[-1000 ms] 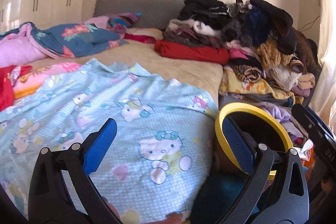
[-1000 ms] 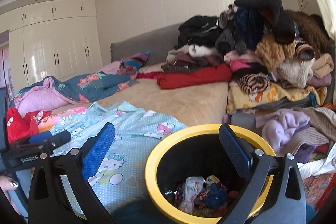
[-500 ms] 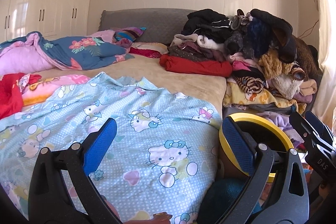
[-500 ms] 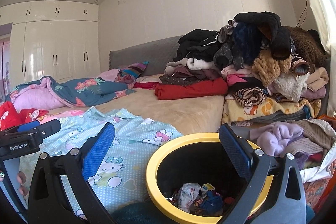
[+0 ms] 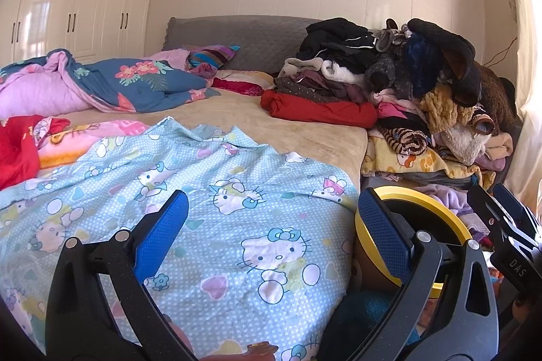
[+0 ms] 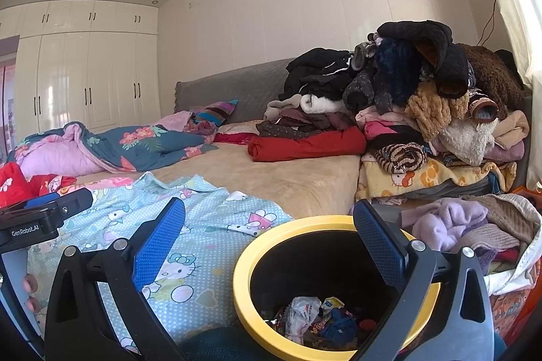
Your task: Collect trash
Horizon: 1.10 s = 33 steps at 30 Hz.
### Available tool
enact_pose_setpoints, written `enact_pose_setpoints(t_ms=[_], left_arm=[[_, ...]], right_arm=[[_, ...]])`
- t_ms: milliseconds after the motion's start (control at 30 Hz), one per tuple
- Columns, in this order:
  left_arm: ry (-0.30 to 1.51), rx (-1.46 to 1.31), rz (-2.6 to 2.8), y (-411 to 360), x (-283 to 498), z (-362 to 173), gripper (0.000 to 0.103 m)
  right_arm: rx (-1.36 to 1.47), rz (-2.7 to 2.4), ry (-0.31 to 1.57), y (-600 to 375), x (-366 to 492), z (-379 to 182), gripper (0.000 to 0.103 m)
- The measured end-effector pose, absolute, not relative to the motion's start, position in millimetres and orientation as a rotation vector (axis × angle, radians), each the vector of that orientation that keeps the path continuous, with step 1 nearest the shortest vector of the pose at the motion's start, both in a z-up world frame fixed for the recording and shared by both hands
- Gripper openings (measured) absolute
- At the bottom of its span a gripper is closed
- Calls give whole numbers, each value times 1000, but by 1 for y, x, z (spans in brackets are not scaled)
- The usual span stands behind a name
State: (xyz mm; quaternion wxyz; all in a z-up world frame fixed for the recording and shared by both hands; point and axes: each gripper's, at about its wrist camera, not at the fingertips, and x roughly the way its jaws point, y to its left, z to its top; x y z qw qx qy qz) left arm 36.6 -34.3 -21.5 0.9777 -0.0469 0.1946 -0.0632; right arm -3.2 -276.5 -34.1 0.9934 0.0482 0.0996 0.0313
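A black trash bin with a yellow rim stands beside the bed, low in the right wrist view. Crumpled wrappers and other trash lie at its bottom. My right gripper is open and empty, above the bin's near side. The bin's rim also shows in the left wrist view, behind the right finger. My left gripper is open and empty over the blue Hello Kitty sheet. The left gripper shows at the left edge of the right wrist view, the right one at the right edge of the left wrist view.
The bed has a beige cover and a grey headboard. A tall pile of clothes fills its right side. A pink and blue quilt lies at the far left. White wardrobes line the left wall.
Both grippers have tilted upward, so the views show more wall and ceiling. The bin sits lower in both views. Both grippers stay open.
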Motion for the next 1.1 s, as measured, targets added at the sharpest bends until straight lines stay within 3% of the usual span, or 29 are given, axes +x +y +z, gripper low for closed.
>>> enact_pose_setpoints(t_ms=[1100], left_arm=[[389,-95,-134,-36,36,-20,92]], right_arm=[[97,63,203,-277,-3,-34,97]])
